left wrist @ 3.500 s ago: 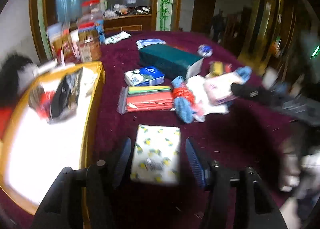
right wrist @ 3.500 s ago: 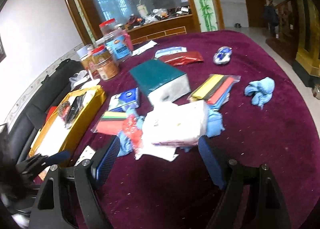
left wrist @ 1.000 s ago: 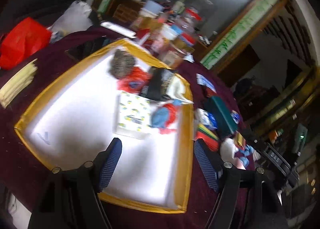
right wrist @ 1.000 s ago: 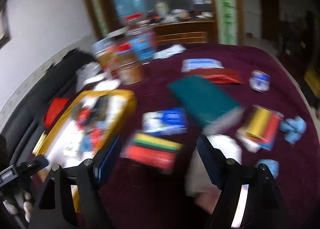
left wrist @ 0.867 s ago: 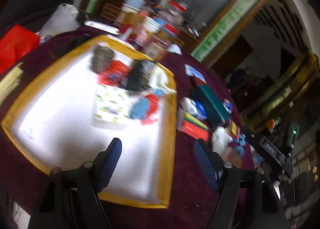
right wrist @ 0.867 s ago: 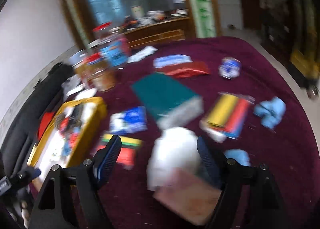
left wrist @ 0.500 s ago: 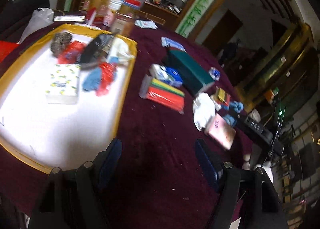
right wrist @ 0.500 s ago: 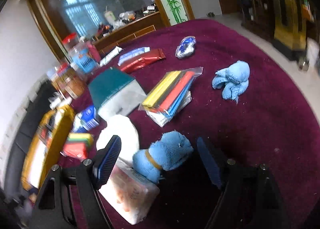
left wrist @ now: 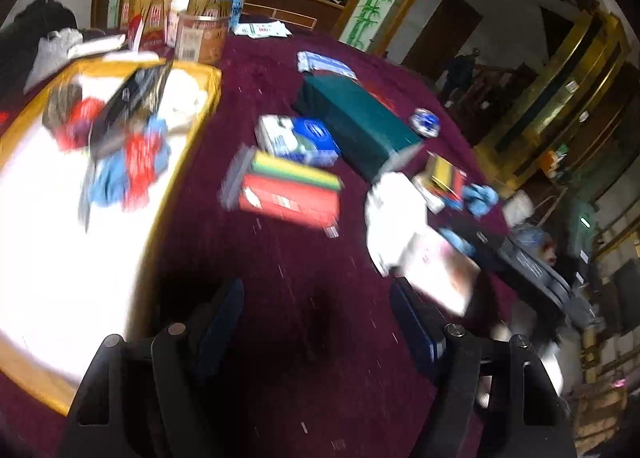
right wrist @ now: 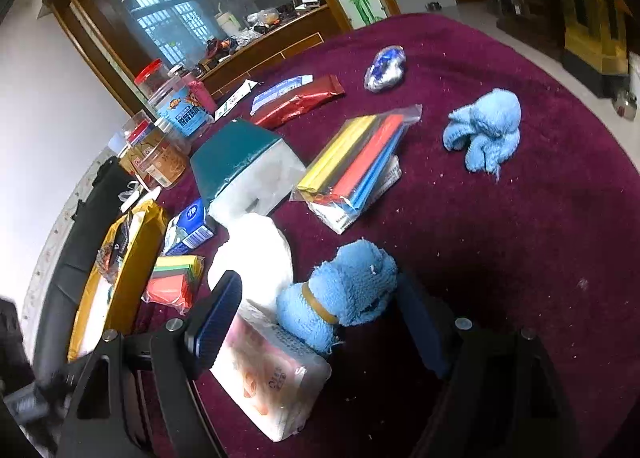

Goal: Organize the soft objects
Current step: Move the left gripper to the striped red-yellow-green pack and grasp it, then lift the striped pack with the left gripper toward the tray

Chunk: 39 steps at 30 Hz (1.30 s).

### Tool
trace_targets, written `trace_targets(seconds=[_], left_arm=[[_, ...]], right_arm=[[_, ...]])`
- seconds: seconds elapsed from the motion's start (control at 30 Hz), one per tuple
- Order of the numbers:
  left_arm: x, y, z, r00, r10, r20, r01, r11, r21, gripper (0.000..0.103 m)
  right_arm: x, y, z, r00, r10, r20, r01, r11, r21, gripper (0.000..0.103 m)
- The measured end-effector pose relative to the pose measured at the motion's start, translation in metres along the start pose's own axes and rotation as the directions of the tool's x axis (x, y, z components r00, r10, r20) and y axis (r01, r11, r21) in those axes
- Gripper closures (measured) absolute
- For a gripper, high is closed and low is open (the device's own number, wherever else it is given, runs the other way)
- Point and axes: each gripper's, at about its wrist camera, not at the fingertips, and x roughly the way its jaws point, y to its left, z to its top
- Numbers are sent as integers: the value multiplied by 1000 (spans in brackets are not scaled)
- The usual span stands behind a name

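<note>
My right gripper is open around a rolled blue towel with a tan band; the pads stand apart from it. The towel leans on a pink tissue pack, beside a white tissue roll. A second blue towel lies far right. My left gripper hangs open over bare maroon cloth, nothing between its fingers. To its left sits the yellow-rimmed white tray holding blue and red soft items. A red and yellow pack lies ahead of the left gripper.
A teal box, a blue-white tissue pack, a bag of coloured sheets, a red foil pack and a small blue-white ball lie on the round maroon table. Jars stand at the back left.
The left gripper has swung right, from over the tray to over the cloth beside it. The right gripper has rolled and come down around the banded blue towel.
</note>
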Motion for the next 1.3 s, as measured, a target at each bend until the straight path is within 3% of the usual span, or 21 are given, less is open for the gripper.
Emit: trace_targets(seconds=[0.13,0.27,0.37,0.47,0.53,0.57,0.63,0.83,0.93,1.0,1.1,1.23,1.3], left_arm=[[22,-1,37,999,50,6,-50,999,-3,25],[69,2,74,990,132,-49,-133,991,-21,25],[95,-2,84,969,244,-42,-243,969,43,24],[114,-13,81,955,296,-38,-287,947,145,24],[114,-17,76,960,275,-47,-263,948,181,27],[114,-19,74,967,245,-67,-227,952,205,34],[108,-25,65,975,200,-93,-172,952,252,39],[74,-34,23,976,116,-183,-59,954,294,39],[50,-30,14,980,15,-196,39,963,268,34],[34,-35,10,986,-24,-168,78,941,328,28],[19,-49,0,993,-9,-121,65,880,470,25],[28,-67,-8,984,-31,-178,136,774,618,18],[42,-72,-8,978,-8,-209,146,740,656,18]], right_arm=[[2,-7,0,1000,12,-14,-12,999,37,25],[4,-7,0,1000,16,-20,-15,999,38,23],[4,-7,0,1000,16,-21,-16,999,34,22],[5,-6,0,1000,18,-22,-18,999,30,21],[6,-4,0,1000,17,-21,-17,1000,27,21],[6,-4,0,1000,17,-21,-16,1000,26,20],[6,-4,0,1000,18,-20,-17,1000,25,20],[7,-3,-1,999,27,-28,-26,999,21,17],[6,-3,-1,999,30,-30,-30,999,22,16],[6,-3,-1,999,28,-29,-27,999,21,16],[6,-3,-1,999,26,-29,-25,1000,19,16],[7,-3,-1,999,24,-30,-24,1000,9,14],[7,-2,-1,999,27,-31,-26,1000,5,13]])
